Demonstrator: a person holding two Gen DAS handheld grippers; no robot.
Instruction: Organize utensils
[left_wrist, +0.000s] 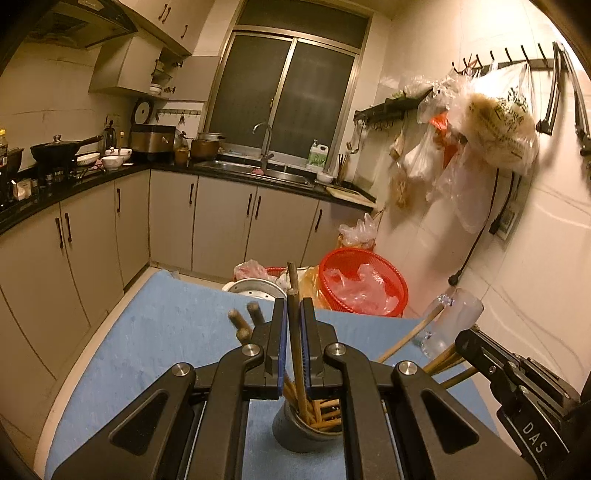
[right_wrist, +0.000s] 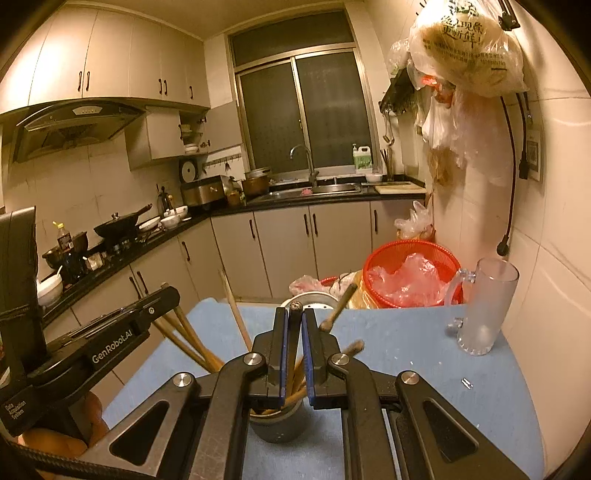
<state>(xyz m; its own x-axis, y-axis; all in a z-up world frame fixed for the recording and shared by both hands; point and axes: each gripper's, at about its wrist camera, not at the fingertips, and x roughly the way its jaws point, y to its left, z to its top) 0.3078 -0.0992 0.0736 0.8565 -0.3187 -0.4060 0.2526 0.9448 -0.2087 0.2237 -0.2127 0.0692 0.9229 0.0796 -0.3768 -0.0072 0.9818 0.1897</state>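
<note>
A dark grey holder cup (left_wrist: 295, 432) stands on the blue mat (left_wrist: 166, 332), filled with wooden chopsticks (left_wrist: 321, 410). My left gripper (left_wrist: 294, 306) is shut on one upright chopstick (left_wrist: 291, 280) whose lower end is in the cup. In the right wrist view the same cup (right_wrist: 277, 424) sits under my right gripper (right_wrist: 294, 314), which is shut on another chopstick (right_wrist: 295, 306) standing in the cup. More chopsticks (right_wrist: 192, 343) fan out to the left.
A frosted glass mug (right_wrist: 484, 306) stands on the mat near the tiled wall at right. A red basket (right_wrist: 410, 273) with plastic bags and a metal pot (right_wrist: 314, 299) lie beyond the mat's far edge. Kitchen counters run behind.
</note>
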